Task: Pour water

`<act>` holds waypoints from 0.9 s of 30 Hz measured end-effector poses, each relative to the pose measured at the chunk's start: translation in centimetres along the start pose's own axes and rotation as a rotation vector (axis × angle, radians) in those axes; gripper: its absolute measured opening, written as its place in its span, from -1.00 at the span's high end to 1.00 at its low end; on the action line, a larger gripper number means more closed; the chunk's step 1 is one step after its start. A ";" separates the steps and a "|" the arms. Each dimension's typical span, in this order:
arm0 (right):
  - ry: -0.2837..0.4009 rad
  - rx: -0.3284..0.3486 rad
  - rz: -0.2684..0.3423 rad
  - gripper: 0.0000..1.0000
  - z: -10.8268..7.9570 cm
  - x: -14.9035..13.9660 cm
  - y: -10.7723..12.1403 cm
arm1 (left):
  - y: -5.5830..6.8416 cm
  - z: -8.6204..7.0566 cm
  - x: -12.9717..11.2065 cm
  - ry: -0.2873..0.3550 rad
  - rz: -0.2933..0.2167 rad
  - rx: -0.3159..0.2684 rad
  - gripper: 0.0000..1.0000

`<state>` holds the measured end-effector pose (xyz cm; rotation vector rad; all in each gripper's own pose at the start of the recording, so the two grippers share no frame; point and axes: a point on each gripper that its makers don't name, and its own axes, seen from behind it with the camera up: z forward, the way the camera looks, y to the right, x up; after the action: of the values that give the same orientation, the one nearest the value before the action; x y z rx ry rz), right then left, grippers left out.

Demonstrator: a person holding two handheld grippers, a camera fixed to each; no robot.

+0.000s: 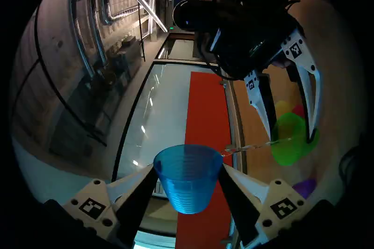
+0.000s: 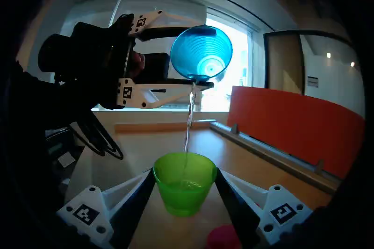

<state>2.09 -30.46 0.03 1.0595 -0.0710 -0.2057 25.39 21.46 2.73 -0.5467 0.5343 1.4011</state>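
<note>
Left gripper (image 1: 188, 172) clamped on blue cup (image 1: 188, 188), tipped over. Right gripper (image 2: 185, 176) clamped on green cup (image 2: 183, 195) (upright, partly filled). In right gripper view, water stream (image 2: 189, 118) drops from 12 o'clock into green cup, above wooden table (image 2: 243, 155).

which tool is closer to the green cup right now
Right. The right tool is shut on the green cup, gripping both sides. The left tool holds the blue cup above it, apart, pouring water down into it.
</note>
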 end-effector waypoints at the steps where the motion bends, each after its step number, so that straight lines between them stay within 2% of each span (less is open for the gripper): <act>1: 0.000 0.000 0.000 -0.84 0.0 0.0 0.0 | 0.0 0.0 0.0 0.000 0.002 0.001 -0.72; 27: 0.007 -0.009 -0.002 -0.84 -0.2 0.3 0.2 | -0.2 -0.8 0.8 0.002 0.113 0.025 -0.72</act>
<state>2.46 -30.24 0.08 1.0511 -0.0626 -0.2036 25.63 21.52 1.60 -0.5043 0.5905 1.4992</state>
